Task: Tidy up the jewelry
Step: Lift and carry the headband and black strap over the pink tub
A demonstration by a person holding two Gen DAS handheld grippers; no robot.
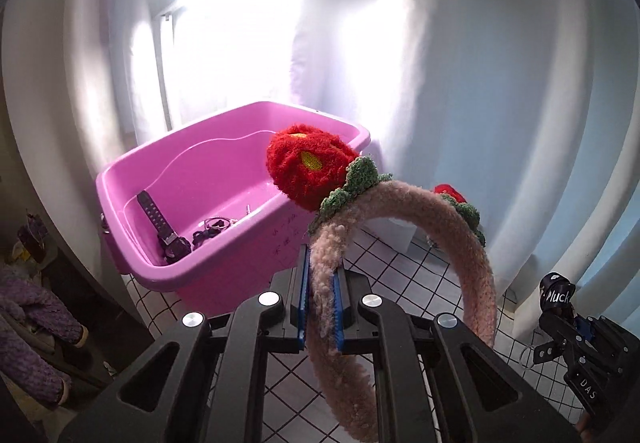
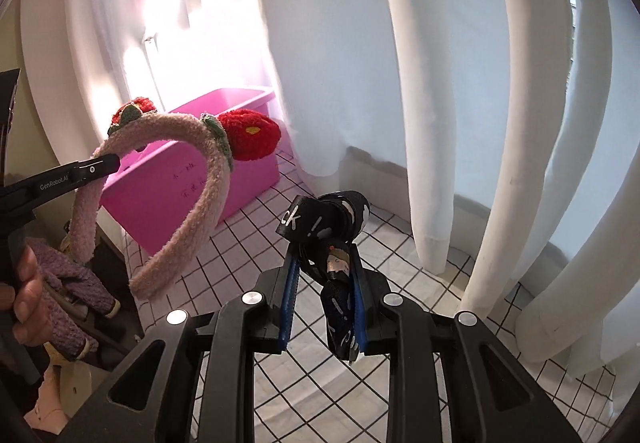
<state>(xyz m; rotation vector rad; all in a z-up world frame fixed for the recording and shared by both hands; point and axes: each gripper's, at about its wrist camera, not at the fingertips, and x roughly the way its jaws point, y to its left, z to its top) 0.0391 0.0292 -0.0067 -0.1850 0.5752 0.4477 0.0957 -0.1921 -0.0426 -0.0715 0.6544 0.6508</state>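
My left gripper (image 1: 320, 263) is shut on a fluffy pink headband (image 1: 460, 239) with red knitted flowers (image 1: 308, 167), held in the air in front of a pink plastic tub (image 1: 152, 179). The same headband (image 2: 200, 199) shows at the left of the right wrist view, pinched by the left gripper (image 2: 114, 163). My right gripper (image 2: 324, 255) is shut on a dark ribbon-like strap with white lettering (image 2: 336, 219), part of it bunched above the pads. The tub holds a black watch (image 1: 160, 227) and small dark trinkets (image 1: 212, 229).
White curtains (image 2: 440, 123) hang close behind and to the right. A white cloth with a black grid (image 2: 320, 383) covers the surface below. A purple knitted garment (image 1: 28, 323) lies at the left. A hand (image 2: 24, 295) grips the left tool.
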